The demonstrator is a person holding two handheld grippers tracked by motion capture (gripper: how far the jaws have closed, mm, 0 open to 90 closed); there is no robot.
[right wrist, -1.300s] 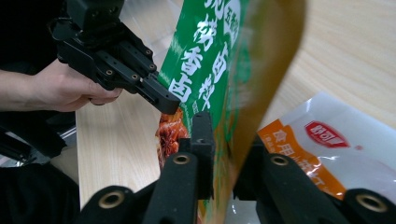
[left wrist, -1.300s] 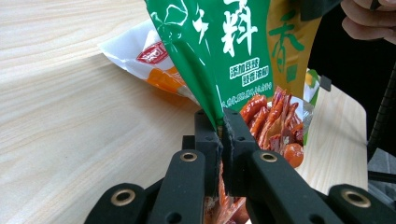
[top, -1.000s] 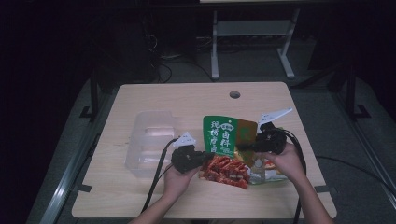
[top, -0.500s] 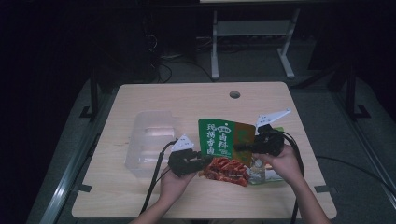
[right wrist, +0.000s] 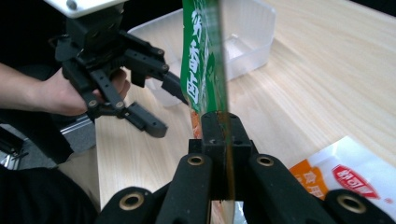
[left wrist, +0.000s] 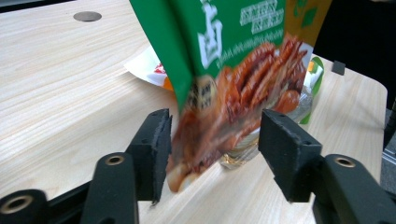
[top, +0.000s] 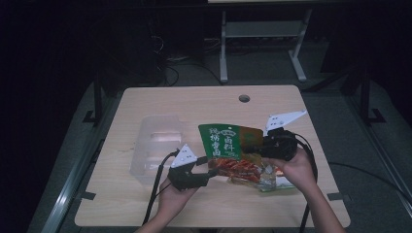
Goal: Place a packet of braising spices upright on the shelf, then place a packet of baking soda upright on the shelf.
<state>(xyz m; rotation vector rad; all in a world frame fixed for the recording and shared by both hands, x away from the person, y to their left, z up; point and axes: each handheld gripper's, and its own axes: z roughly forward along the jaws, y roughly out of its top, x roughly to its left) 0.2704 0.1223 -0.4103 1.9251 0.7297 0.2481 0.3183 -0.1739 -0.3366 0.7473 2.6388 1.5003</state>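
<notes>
Nearest you, by the tabletop's (top: pixel 145 204) front edge, your left gripper (top: pixel 206 175) has its jaws parted on either side of the green snack pouch's (top: pixel 227 145) lower corner; in the left gripper view the pads (left wrist: pixel 156 149) stand clear of the foil, so nothing is pinched there. A second ago those jaws were clamped on that corner, and they have just been opening, with the pouch now loose between them. A little farther in and toward the right edge, your right gripper (top: pixel 252 148) is closed tight on the pouch's side edge; the right gripper view shows the foil seam running straight down into the closed jaws. Against the earlier frames the pouch stands higher and more upright above the tabletop, and both grippers have moved with it. Under and beside the pouch, near the front right of the tabletop, lies a second packet with orange and white print (right wrist: pixel 355 179), flat on the wood. Farther left, near the tabletop's left edge, sits the clear plastic box (top: pixel 158 145), where it was. Farthest off, close to the back edge, is the round cable hole (top: pixel 244 98).
</notes>
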